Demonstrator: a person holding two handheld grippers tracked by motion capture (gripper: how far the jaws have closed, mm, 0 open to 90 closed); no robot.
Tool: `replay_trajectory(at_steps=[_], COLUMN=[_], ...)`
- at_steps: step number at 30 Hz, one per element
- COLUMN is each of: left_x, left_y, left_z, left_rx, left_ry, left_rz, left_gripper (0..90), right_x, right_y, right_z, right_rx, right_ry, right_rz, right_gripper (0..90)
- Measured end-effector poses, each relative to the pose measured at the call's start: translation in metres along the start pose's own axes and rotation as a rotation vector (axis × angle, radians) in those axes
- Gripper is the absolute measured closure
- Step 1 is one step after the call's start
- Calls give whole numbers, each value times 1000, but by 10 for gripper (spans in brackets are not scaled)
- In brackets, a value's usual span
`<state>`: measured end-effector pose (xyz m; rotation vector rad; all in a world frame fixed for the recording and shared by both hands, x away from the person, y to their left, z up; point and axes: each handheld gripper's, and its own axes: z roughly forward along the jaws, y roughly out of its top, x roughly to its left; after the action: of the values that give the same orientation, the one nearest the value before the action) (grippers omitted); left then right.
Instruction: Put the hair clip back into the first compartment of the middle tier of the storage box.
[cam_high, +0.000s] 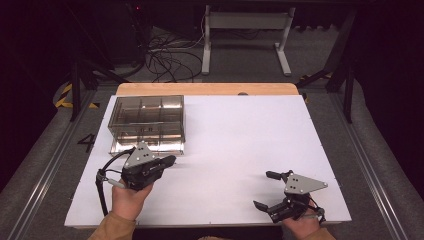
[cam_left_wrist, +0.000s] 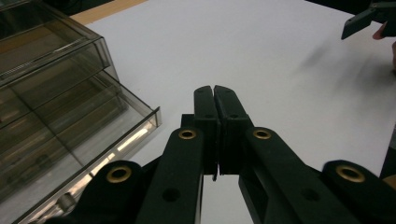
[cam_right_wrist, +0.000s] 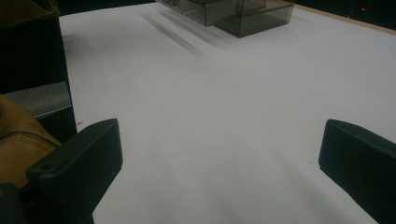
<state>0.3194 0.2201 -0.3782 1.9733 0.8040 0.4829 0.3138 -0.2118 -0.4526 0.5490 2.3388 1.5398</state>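
Smoky clear plastic organizer box (cam_high: 147, 123), split into compartments, sits on the white tabletop (cam_high: 240, 145) just ahead of the left gripper (cam_high: 169, 161), slightly to that gripper's left. From the left gripper view, the box (cam_left_wrist: 56, 116) lies beside the jaws, near but apart from them. Left gripper (cam_left_wrist: 215, 100) has its two black jaws pressed together with nothing between them. Right gripper (cam_high: 265, 190), held low near the table's front edge, has its jaws spread wide over bare tabletop, well apart from the box (cam_right_wrist: 233, 11).
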Motion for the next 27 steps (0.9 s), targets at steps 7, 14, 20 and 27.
replay_trajectory(at_steps=[7, 14, 20, 27], left_x=[9, 18, 25, 33], left_y=[-2, -3, -5, -8], left_z=[-7, -14, -20, -25], left_rx=[-5, -15, -20, -23], left_ry=[27, 57, 78, 103], left_rz=[-18, -31, -47, -64], left_gripper=[884, 883, 883, 883], right_x=[0, 0, 0, 0], right_y=[0, 0, -1, -1], right_z=[0, 0, 0, 0], right_rx=[0, 1, 4, 5], right_ry=[0, 1, 2, 3], right_rz=[0, 0, 0, -1], right_gripper=[4, 3, 4, 4])
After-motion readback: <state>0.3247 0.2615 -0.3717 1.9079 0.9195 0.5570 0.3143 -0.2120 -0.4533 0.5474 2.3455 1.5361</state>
